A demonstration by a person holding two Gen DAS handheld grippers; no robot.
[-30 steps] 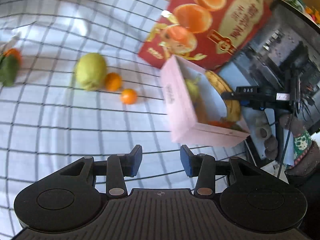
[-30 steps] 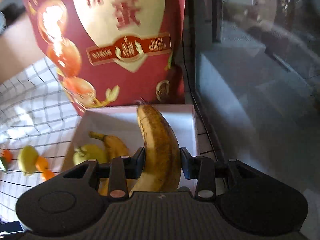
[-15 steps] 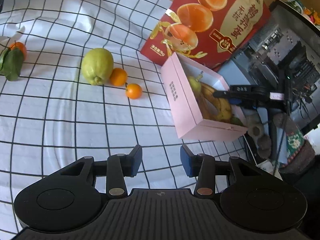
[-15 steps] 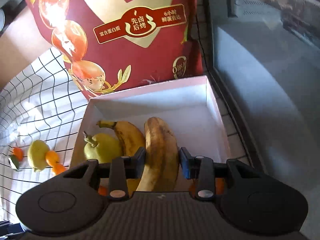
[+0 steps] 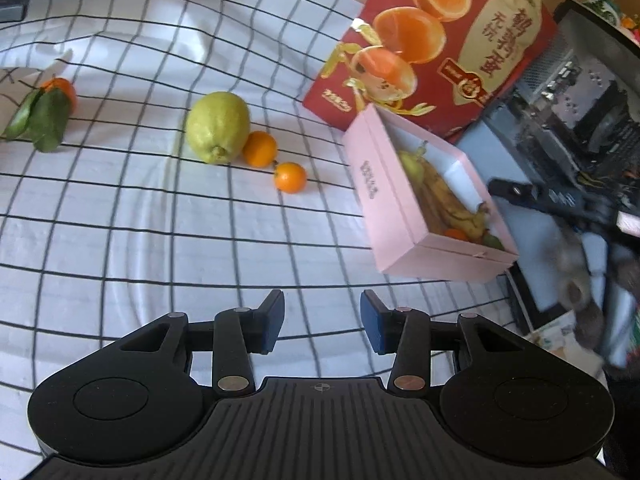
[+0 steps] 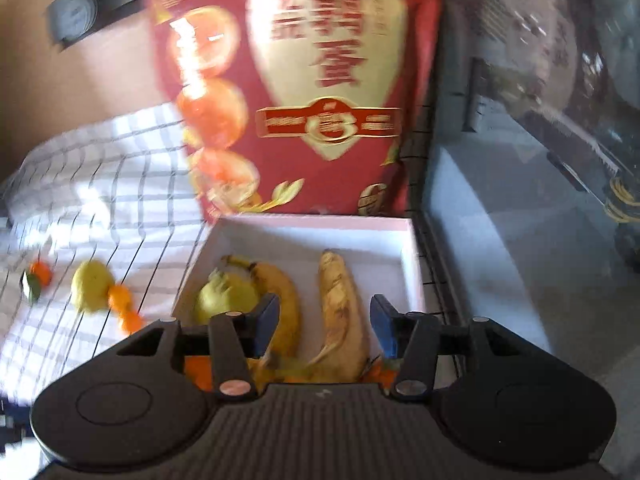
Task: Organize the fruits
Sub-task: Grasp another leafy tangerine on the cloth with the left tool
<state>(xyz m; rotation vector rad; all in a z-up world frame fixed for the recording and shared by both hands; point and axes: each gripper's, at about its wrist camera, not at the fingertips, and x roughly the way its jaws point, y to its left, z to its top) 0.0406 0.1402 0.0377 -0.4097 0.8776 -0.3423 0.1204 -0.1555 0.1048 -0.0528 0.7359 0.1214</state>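
A pink box lies on the checked cloth and holds two bananas, a yellow-green pear and small oranges. My right gripper hangs over the box with its jaws opening. The spotted banana lies in the box between the jaws, and neither pad touches it. Beside it lie a second banana and the pear. My left gripper stands open over bare cloth, nothing between its fingers. On the cloth lie a large green citrus, two small oranges and a leafy tangerine.
A red gift box printed with oranges stands right behind the pink box. Dark electronics and a glass-sided case crowd the right side. The white checked cloth stretches left.
My right gripper has let go of the spotted banana, which now lies in the box, and has pulled back and up. The left gripper has stayed put.
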